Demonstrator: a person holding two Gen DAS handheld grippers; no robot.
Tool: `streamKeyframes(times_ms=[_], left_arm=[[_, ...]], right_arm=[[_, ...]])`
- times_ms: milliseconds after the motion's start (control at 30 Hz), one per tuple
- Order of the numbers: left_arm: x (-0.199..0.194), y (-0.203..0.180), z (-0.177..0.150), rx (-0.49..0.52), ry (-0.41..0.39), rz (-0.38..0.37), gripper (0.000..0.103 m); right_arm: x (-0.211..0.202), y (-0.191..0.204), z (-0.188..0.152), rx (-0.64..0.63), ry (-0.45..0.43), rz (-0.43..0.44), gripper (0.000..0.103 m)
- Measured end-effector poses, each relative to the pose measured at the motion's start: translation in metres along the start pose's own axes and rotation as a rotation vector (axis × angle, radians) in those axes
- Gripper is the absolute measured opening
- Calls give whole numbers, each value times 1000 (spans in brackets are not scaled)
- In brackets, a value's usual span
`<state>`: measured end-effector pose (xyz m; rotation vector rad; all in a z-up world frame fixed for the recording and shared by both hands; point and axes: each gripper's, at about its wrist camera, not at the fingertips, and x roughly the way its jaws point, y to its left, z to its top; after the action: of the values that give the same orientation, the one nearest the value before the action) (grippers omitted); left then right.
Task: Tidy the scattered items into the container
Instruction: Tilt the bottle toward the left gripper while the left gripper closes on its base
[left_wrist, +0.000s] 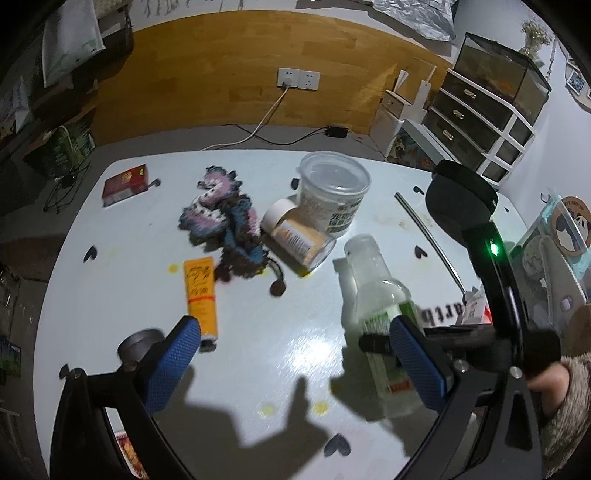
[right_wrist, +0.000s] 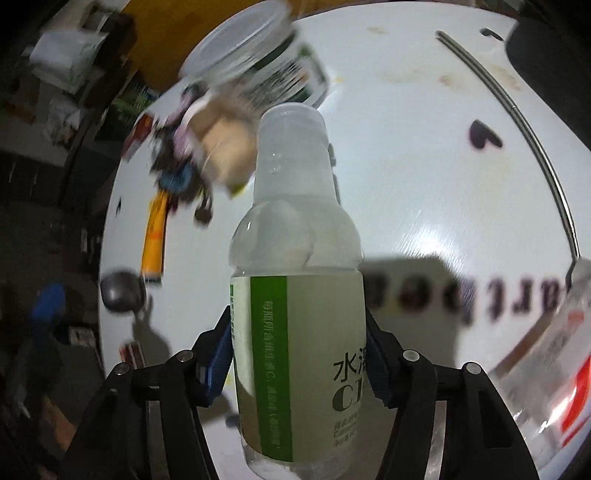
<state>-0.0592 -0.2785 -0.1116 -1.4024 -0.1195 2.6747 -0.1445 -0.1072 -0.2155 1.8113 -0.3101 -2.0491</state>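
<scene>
Clear plastic made up most of the risk: the bottle (right_wrist: 295, 295) with the green label sat between the blue pads (right_wrist: 218, 358) of the right gripper (right_wrist: 299, 365), jaws about half open and closed against its sides, low on the label. Held that low, its long neck and cap could swing and the smooth wall could slip through the pads. It was near the right edge of the white table (left_wrist: 140, 236), in front of the open tub (left_wrist: 332, 188), judged to be the container. A small jar (left_wrist: 295, 236) lay on its side against the tub's near side, so a careless approach might knock either one over. The left gripper (left_wrist: 295, 354) hovered wide open and empty above the near edge, beside an orange tube (left_wrist: 201, 295) and a knitted cloth (left_wrist: 225, 221).
</scene>
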Motion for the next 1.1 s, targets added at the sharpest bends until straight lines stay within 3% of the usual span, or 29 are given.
streamKeyframes(times_ms=[167,367,567,800,867,900,1100], left_arm=[[-9,10,-16,-12,5,0,102],[-13,18,-34,-32,22,-10,102],[-5,13,-54,-2,69,-41,102],[-1,-3,-78,111,95,-88,100],[1,-5,-84,132,112,-102,87],[3,-8,-87,150,123,-107,85],[-1,-33,-111,382,135,-175,85]], right_arm=[[4,23,-40,-214,34,-93,60],[-3,31,-79,-413,72,-134,59],[-2,43,-121,-731,118,-245,59],[-6,37,-150,-1010,189,-310,59],[-9,31,-152,-1065,202,-300,59],[-10,29,-153,-1092,209,-298,59],[-12,17,-155,-1237,267,-332,59]])
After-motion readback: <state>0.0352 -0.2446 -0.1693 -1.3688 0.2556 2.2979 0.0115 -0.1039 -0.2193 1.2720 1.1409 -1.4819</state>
